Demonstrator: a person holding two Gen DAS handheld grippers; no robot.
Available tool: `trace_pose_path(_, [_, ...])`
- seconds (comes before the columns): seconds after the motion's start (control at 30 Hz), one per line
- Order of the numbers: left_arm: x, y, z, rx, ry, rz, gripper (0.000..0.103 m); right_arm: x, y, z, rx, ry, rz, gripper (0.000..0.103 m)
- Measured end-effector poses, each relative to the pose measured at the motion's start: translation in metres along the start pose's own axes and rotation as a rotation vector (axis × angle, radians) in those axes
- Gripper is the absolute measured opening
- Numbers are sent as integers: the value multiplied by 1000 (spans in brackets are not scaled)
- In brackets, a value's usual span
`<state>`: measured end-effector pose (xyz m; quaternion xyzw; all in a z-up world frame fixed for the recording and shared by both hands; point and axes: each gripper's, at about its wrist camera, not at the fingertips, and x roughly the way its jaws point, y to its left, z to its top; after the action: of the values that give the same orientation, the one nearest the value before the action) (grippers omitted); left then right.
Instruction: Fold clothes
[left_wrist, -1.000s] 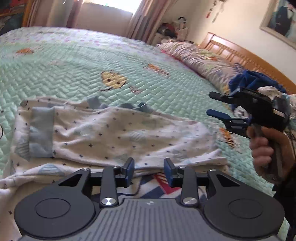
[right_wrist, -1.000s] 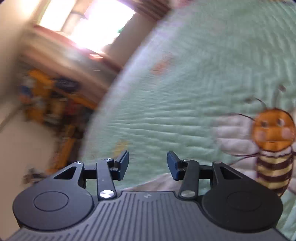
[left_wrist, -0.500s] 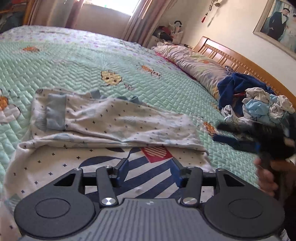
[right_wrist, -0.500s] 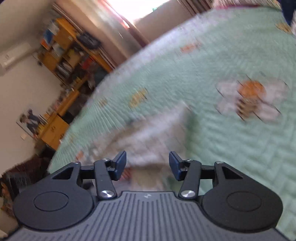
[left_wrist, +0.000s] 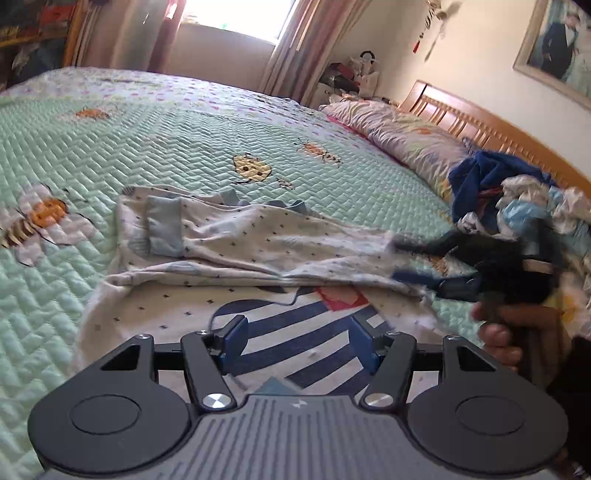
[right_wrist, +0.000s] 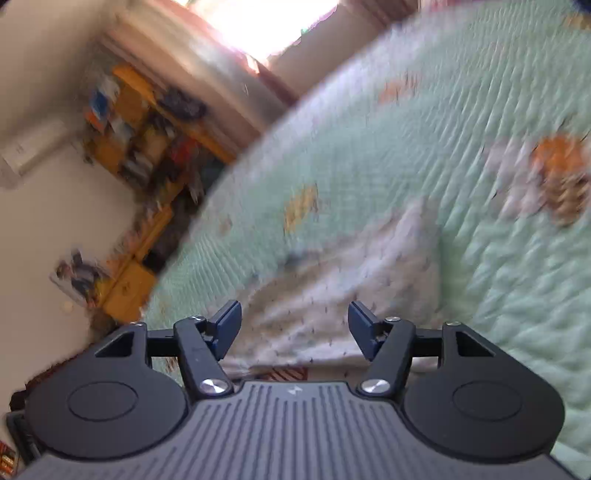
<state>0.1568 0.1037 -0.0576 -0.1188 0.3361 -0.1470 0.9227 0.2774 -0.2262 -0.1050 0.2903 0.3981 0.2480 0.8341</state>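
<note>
The star-print garment is spread half-folded on the green quilted bed, headboard and clothes pile beyond. The left gripper is held low over the striped panel, jaws just opened, empty. The right gripper, blurred, is also released, nothing clamped

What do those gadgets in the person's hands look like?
Each gripper is black plastic: a ribbed grey-black body with a small white mark, two round discs at the sides, and silver screws on linked arms. The left gripper and right gripper both end in two blue fingers. In the left view, the right one is a dark blur above the hand, with a dark sleeve behind.
</note>
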Motion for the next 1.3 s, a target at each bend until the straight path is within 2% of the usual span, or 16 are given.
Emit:
trace_pose_path(0.03, [-7, 2, -2, 15, -3, 9, 63, -6, -4, -7, 15, -3, -9, 49])
trace_pose_path(0.13, [-28, 15, -14, 4, 4, 20, 68, -44, -16, -29, 89, -62, 19, 52])
trace_pose_path(0.27, [-34, 35, -35, -104, 44, 33, 68, -96, -15, -65, 137, -147, 43, 59])
trace_pose_path(0.3, [-36, 38, -40, -131, 49, 33, 68, -98, -12, -75, 160, -138, 71, 60])
trace_pose_path(0.37, [-40, 35, -50, -133, 54, 39, 68, -89, -5, -96, 178, -25, 90, 63])
trace_pose_path(0.4, [-44, 32, -56, -120, 62, 50, 68, -85, 0, -106, 149, 35, 43, 62])
trace_pose_path(0.47, [-57, 22, -67, -51, 68, 80, 68, -99, 3, -127, 114, 23, 5, 58])
trace_pose_path(0.63, [-82, -3, -109, 125, 130, 177, 80, -144, 1, -166, 245, 11, -58, 59])
trace_pose_path(0.7, [-93, -12, -123, 166, 137, 192, 84, -148, 20, -177, 191, 39, -102, 59])
trace_pose_path(0.77, [-107, -17, -130, 163, 136, 185, 84, -149, 43, -182, 96, 38, -126, 60])
trace_pose_path(0.87, [-128, -17, -132, 136, 106, 191, 84, -143, 67, -186, -9, 11, -138, 64])
trace_pose_path(0.93, [-138, -12, -131, 118, 93, 225, 84, -130, 75, -191, -79, 33, -187, 66])
trace_pose_path(1.0, [-148, -1, -130, 77, 89, 243, 84, -123, 74, -198, -94, 88, -256, 65])
trace_pose_path(1.1, [-162, 21, -129, -12, 94, 251, 86, -145, 61, -199, -13, 39, -195, 66])
trace_pose_path(1.2, [-166, 47, -135, -131, 116, 221, 86, -168, 36, -196, 91, -23, -188, 66])
trace_pose_path(1.3, [-165, 61, -135, -201, 105, 175, 87, -181, 4, -189, 191, -51, -162, 66])
